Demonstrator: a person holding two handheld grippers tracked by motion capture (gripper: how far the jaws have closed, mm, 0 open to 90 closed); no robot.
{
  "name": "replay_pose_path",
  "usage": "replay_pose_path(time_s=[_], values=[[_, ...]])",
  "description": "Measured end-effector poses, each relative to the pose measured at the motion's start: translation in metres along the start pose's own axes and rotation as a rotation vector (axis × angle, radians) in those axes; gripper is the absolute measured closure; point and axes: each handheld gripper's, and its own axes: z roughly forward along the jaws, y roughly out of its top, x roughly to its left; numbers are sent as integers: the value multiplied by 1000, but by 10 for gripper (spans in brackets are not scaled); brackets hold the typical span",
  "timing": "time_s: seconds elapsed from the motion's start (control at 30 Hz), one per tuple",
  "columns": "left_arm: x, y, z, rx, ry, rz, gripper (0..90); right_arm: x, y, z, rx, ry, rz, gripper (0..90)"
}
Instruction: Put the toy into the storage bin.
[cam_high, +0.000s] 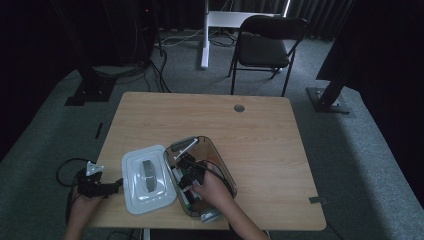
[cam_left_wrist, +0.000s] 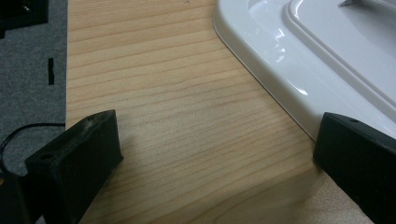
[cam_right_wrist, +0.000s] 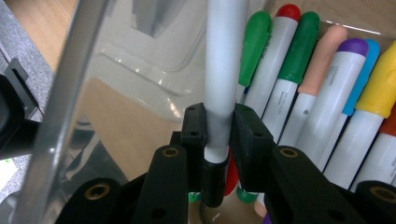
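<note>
White marker (cam_right_wrist: 218, 70) stands clamped between the right gripper's (cam_right_wrist: 218, 135) jaws, inside the clear box (cam_high: 220, 160) near the table's (cam_high: 260, 130) front edge.

White marker (cam_right_wrist: 219, 70) with a black end, clamped between the right gripper (cam_right_wrist: 218, 128) jaws, standing over a row of coloured markers (cam_right_wrist: 322, 88) lying side by side in the clear smoky bin (cam_high: 222, 167); bin sits near the table's front edge, just right of its white lid (cam_high: 132, 187)

table (cam_left_wrist: 177, 93): matt wood | lid (cam_left_wrist: 299, 70): glossy plastic | bin (cam_high: 222, 165): probably clear plastic
</note>
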Motion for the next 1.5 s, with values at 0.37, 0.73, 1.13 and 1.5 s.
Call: replay_pose_path(time_s=[0.37,0.73,1.13,1.5], values=[[0,0,0,0,0,0,12,-11,-6,-28,-79,-35,-9,714],[0,0,0,1,0,0,12,-41,-24,-96,-251,-73,16,652],[0,0,0,1,-1,0,12,-101,-48,-111,-321,-118,131,592],[0,0,0,2,-1,0,12,-136,-59,-59,-279,-91,163,558]])
